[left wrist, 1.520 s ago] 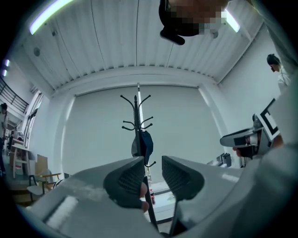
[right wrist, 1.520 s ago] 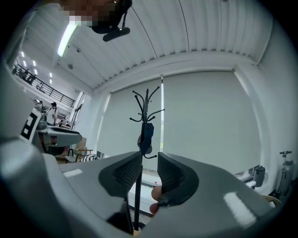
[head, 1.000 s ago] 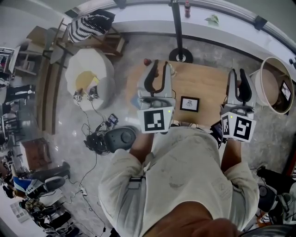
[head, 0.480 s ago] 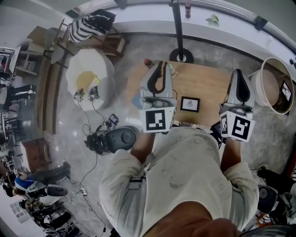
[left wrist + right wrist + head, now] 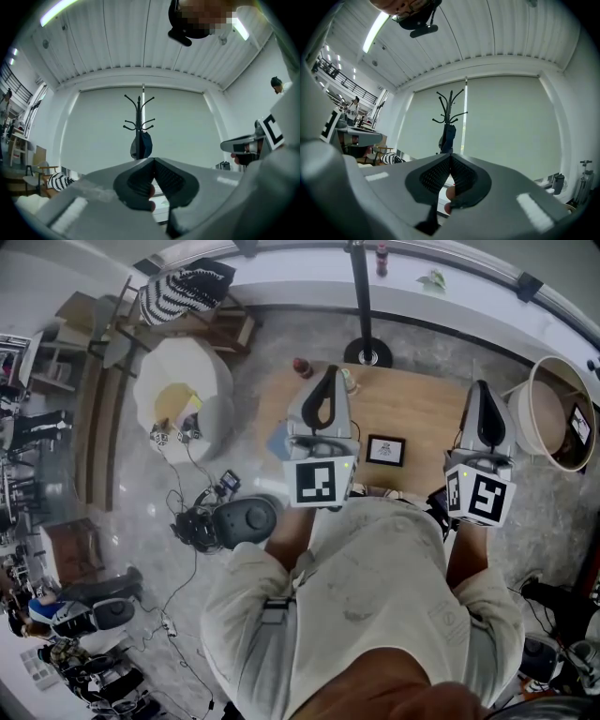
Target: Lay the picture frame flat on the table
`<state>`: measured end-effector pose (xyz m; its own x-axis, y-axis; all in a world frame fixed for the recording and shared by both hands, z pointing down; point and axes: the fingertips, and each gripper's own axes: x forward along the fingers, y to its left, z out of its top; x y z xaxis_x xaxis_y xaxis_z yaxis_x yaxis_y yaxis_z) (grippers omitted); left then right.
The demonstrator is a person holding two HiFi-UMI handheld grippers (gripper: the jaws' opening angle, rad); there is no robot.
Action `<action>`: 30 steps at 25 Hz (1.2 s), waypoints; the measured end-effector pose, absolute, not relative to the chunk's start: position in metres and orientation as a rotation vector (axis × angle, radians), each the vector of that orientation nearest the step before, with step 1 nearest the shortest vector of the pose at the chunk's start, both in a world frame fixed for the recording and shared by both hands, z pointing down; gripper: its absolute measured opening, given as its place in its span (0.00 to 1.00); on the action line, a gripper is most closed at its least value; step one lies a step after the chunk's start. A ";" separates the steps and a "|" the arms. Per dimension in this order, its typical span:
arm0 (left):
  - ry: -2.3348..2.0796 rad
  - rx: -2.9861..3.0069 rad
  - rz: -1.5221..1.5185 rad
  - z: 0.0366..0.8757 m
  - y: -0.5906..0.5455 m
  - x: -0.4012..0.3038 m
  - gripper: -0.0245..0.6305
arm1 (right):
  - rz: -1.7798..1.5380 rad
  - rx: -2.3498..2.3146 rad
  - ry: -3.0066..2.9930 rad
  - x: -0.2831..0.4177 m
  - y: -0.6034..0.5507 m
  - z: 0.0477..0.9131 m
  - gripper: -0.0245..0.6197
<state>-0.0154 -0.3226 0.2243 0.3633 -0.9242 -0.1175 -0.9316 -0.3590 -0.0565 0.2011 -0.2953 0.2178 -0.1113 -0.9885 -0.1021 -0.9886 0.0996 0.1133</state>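
Head view: person stands at a wooden surface (image 5: 412,404), one pair of tongs in each hand. Left tongs (image 5: 329,376) are shut, tips together, nothing btw them. Right tongs (image 5: 482,390) likewise shut & empty. Both point away from the person, out over the surface.

Picture frame (image 5: 384,450) sits on the surface btw the two tongs, near the person's edge, touching neither. It has a black border, white mat & small dark pic in the middle, face showing to the camera. Can't tell if it lies flat or leans back.

Small red item (image 5: 300,366) sits at the surface's far left corner. Blue item (image 5: 277,441) is at the left edge, partly under the left tongs. Coat stand base (image 5: 367,353) is on the floor just beyond the surface. Round tub (image 5: 562,413) stands to the right, white round seat (image 5: 183,390) well off to the left.

Left gripper view: pads pressed together, aimed up at a pale blind (image 5: 183,126) w/ the coat stand (image 5: 139,129) in front. Right gripper view: same, pads closed tip to tip, coat stand ahead.
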 end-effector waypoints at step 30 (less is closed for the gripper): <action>1.711 -2.474 0.053 0.225 -0.312 -0.016 0.05 | 0.275 -2.063 2.369 0.187 -0.296 0.220 0.04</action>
